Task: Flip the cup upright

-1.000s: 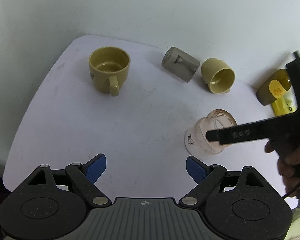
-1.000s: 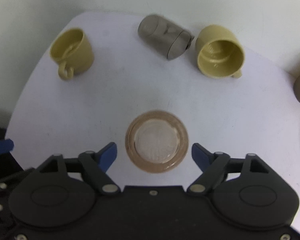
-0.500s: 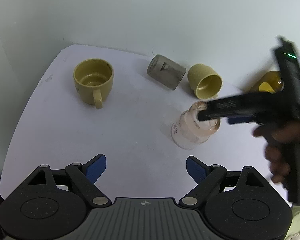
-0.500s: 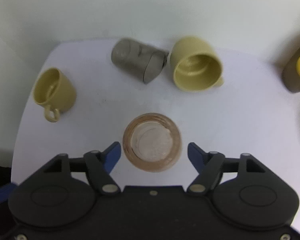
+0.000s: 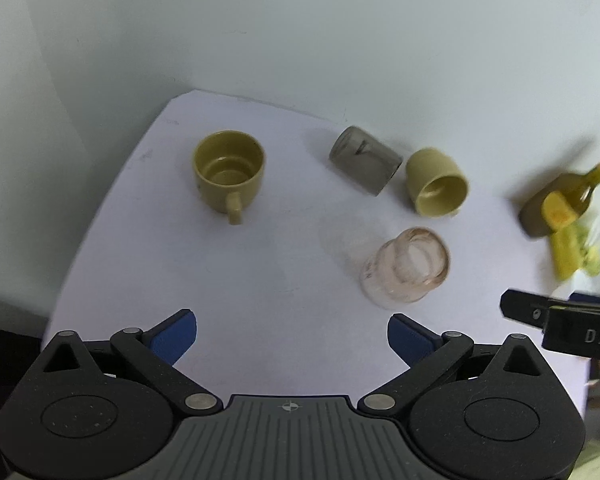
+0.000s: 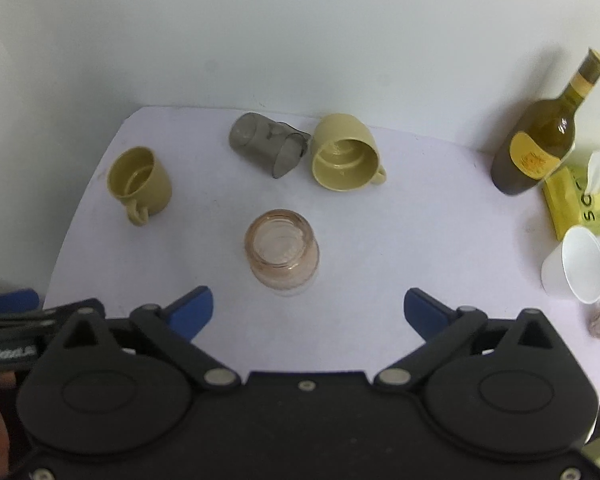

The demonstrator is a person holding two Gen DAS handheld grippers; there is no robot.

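On the white worktop (image 6: 440, 216) we now see the pinkish glass cup (image 6: 282, 254) standing upright with its mouth up, alone and clear of both tools. Half a second ago it stood between the fingers of our right tool (image 6: 307, 308), which had set it down; since then that tool has drawn back and up, so the cup sits ahead of its blue fingertips, which stand wide apart and hold nothing. Our left tool (image 5: 292, 338) also hangs with its fingers spread and empty, near the worktop's front edge, and from its view the cup (image 5: 406, 266) stands to the right, near the black body of the other tool. We judge this flip done. Behind it, the left yellow mug (image 6: 140, 182) stands upright, while the grey glass (image 6: 266, 148) and the right yellow mug (image 6: 344, 158) both lie on their sides, just beside each other, perhaps touching. These two look like the work left, and the grey one may roll when we nudge it. An olive bottle (image 6: 540, 148) and a white paper cup (image 6: 576, 264) stand well off to the right.
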